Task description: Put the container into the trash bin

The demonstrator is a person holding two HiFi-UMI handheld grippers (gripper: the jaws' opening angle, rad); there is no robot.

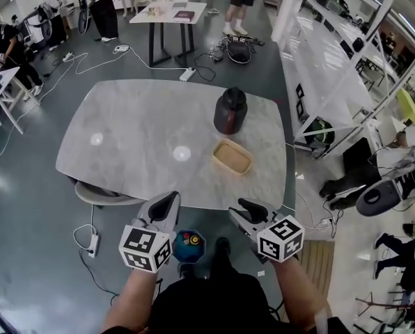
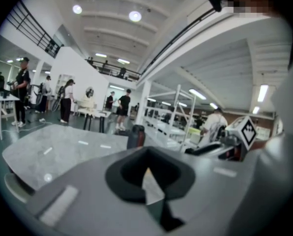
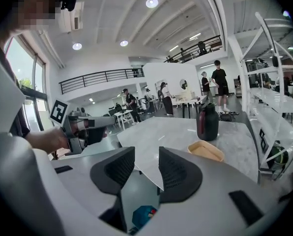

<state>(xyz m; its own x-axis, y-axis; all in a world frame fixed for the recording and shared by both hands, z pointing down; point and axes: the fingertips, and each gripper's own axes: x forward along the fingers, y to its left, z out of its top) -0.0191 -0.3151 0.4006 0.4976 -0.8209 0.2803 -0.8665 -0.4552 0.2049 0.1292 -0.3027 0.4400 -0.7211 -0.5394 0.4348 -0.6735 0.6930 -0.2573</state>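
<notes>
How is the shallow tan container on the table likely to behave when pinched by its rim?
The tan container looks shallow, thin-walled and apparently empty, so it is probably light and may flex at the rim. Sitting low and flat on the table, it would likely slide rather than tip if pushed.

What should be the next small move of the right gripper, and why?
Probably reach the right gripper forward over the tan container: its jaws stand open with nothing between them, and the container lies on the table just ahead, not yet in the blue bin on the floor.
</notes>
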